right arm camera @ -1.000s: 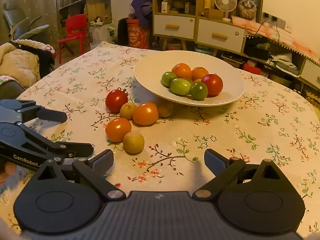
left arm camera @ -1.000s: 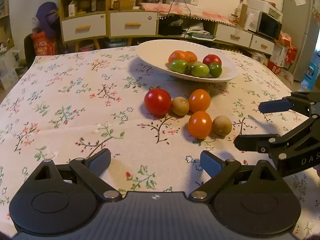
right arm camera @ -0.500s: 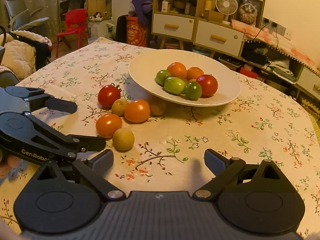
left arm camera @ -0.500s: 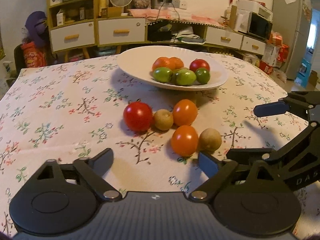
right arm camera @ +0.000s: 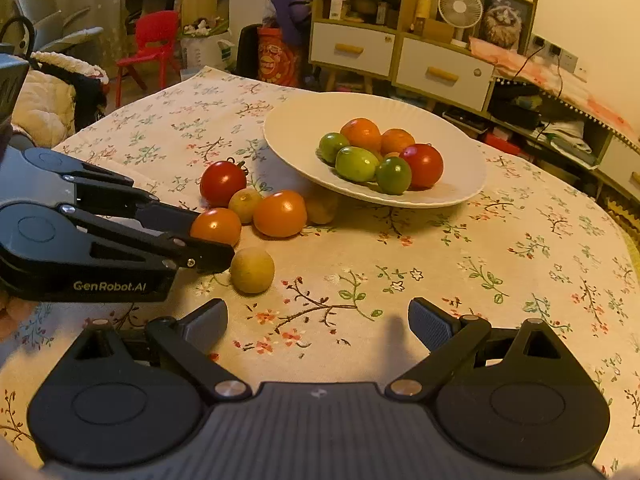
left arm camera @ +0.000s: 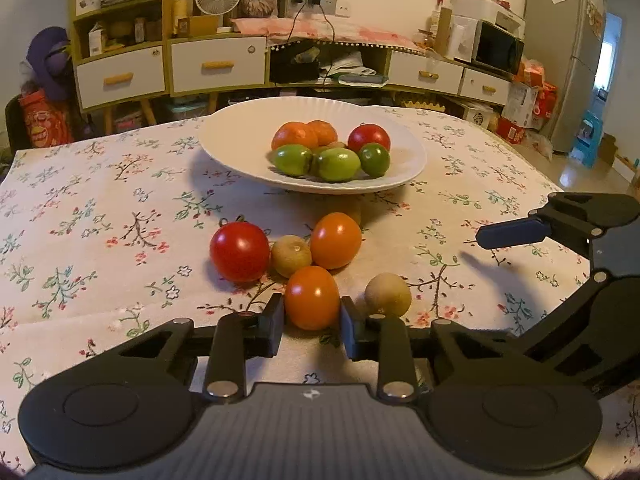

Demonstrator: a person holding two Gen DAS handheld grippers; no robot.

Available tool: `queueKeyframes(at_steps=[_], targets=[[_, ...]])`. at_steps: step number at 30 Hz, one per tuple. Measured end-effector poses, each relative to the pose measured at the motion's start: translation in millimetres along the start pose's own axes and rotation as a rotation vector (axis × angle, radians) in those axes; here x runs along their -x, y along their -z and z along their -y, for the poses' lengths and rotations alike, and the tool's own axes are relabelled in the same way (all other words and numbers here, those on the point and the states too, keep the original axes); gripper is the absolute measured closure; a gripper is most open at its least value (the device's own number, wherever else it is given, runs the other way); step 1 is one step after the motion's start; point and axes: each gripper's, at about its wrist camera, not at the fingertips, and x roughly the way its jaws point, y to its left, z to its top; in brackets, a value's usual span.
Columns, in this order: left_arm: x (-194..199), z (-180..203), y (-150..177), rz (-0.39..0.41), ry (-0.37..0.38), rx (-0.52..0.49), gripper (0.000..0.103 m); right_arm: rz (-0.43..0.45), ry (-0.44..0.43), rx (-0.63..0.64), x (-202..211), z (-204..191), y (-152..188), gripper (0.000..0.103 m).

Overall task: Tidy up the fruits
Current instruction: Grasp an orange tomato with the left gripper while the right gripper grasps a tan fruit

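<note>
My left gripper (left arm camera: 312,322) is shut on the near orange tomato (left arm camera: 311,297), which rests on the floral tablecloth; it also shows in the right wrist view (right arm camera: 216,225). Beside it lie a tan round fruit (left arm camera: 387,294), a second orange tomato (left arm camera: 335,240), a small tan fruit (left arm camera: 291,256) and a red tomato (left arm camera: 239,251). A white plate (left arm camera: 240,140) behind them holds several orange, green and red fruits. My right gripper (right arm camera: 318,326) is open and empty above the cloth, right of the loose fruits.
The table's far edge runs behind the plate, with cabinets and shelves (left arm camera: 168,64) beyond. A red chair (right arm camera: 154,46) and a padded seat (right arm camera: 44,104) stand left of the table in the right wrist view.
My left gripper has moved forward to the near orange tomato and closed on it. The right gripper has stayed open and shifted slightly.
</note>
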Motion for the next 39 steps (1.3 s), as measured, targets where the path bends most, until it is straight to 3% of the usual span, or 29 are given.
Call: queueKeyframes(at_steps=[12,16,33,39], targets=[[15.2,-17.0,9.2,-0.019,-0.027,0.039,0.070,0.012,-0.012,0.024,-7.2,-8.7,-4.2,0.008],[20.0,-22.8,12.3,-0.021,-0.032,0.053,0.070,0.020,-0.025,0.045,-10.3,-14.1,-5.5,0.013],[21.3,-26.3,12.5,-0.017,-0.036,0.061,0.070,0.057,-0.071,0.103,-8.9,-23.3,-10.4,0.075],[22.1,-27.1,12.7,-0.016,-0.035,0.068,0.070,0.060,-0.080,0.105,-7.1,-23.6,-12.8,0.080]])
